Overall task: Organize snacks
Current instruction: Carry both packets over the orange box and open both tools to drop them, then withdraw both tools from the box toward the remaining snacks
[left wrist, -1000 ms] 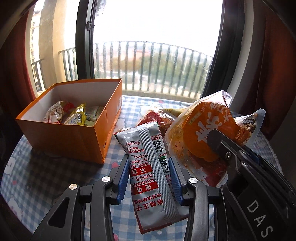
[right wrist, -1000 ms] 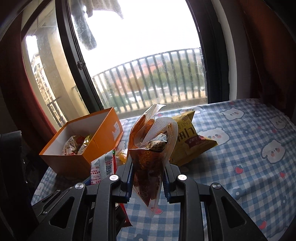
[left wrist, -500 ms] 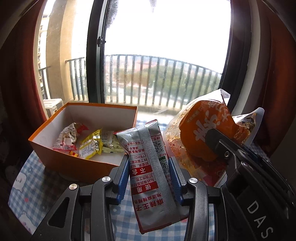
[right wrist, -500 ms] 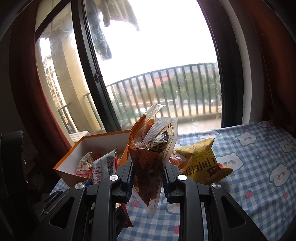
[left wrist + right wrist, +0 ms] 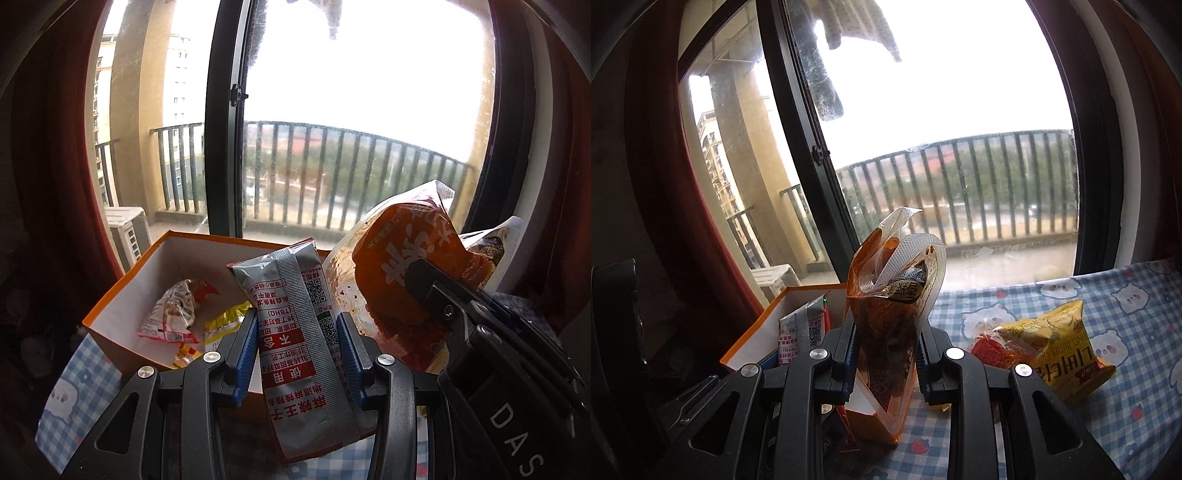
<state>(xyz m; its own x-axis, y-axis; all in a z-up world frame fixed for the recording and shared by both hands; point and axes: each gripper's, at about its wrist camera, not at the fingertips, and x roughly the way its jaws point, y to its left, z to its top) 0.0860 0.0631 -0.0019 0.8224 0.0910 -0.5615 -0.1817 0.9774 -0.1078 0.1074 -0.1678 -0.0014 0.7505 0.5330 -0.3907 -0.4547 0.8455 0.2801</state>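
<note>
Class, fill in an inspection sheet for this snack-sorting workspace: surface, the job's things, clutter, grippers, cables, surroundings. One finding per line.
Surface: table under a blue checked cloth with a bear print.
Job's things: open orange box with several small snack packets inside; yellow chip bag and a red packet lying on the cloth.
Clutter: nothing seen.
Grippers: left gripper shut on a grey snack packet, over the box; right gripper shut on an orange sauce pouch.
Cables: nothing seen.
Surroundings: window, balcony railing, red curtains.

Blue checked cloth (image 5: 1137,435) carries an orange box (image 5: 110,332) — yellow chip bag (image 5: 1060,354) beside red packet (image 5: 988,349).
</note>
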